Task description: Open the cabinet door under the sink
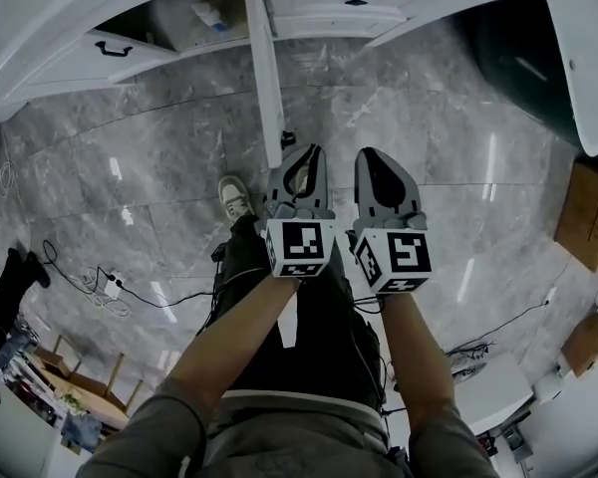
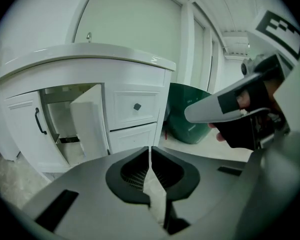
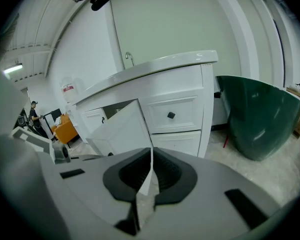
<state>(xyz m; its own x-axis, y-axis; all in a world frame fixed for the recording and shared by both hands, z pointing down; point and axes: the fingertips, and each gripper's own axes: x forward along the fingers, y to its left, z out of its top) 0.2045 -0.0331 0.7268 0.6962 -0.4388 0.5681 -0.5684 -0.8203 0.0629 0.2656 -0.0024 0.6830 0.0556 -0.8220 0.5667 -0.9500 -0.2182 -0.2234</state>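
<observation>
Cabinet door (image 1: 267,68) under the sink (image 3: 160,66) stood swung out wide, edge-on in the head view, with the cupboard interior exposed to its left. A second door (image 2: 25,126) with a black handle sat left of the opening. Left gripper (image 1: 300,155) and right gripper (image 1: 376,157) hung side by side above the marble floor (image 1: 429,118), near the open door's edge but clear of it. Both sets of fingers were pressed together with nothing between them. A green tub (image 3: 260,119) sat on the floor just right of the unit.
</observation>
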